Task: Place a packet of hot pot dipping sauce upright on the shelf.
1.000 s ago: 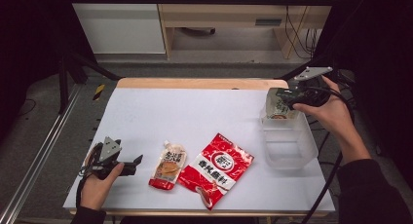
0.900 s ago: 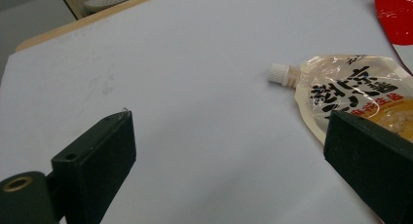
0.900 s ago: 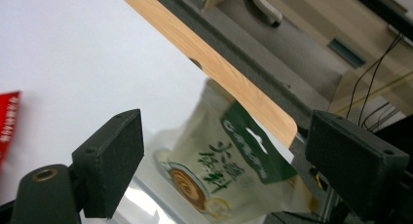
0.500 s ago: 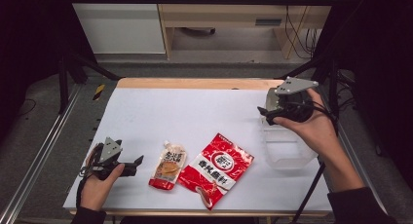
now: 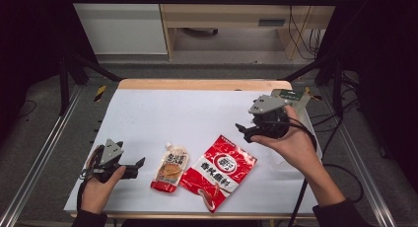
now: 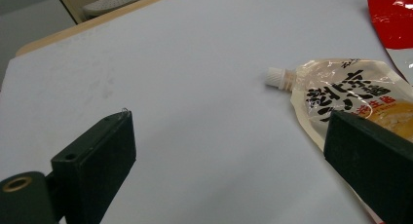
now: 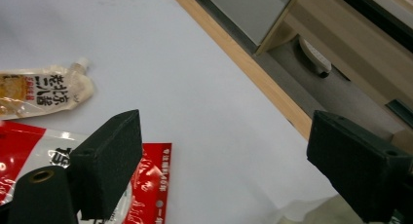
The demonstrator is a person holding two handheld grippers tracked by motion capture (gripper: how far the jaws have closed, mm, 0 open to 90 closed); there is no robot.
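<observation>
The right gripper [image 5: 246, 132] is held above the table [image 5: 197, 113], just far and right of the red packet [image 5: 219, 170]; its blocky matte black fingers [image 7: 109, 163] stand wide apart and hold nothing. The red packet, a glossy flat foil pouch, lies near the table's near edge. Just left of it lies the spouted pouch [image 5: 171, 167], pale crinkled plastic with a ribbed white cap. The left gripper [image 5: 139, 164] rests low at the near left, its fingers [image 6: 97, 153] wide and empty, aimed at the spouted pouch.
</observation>
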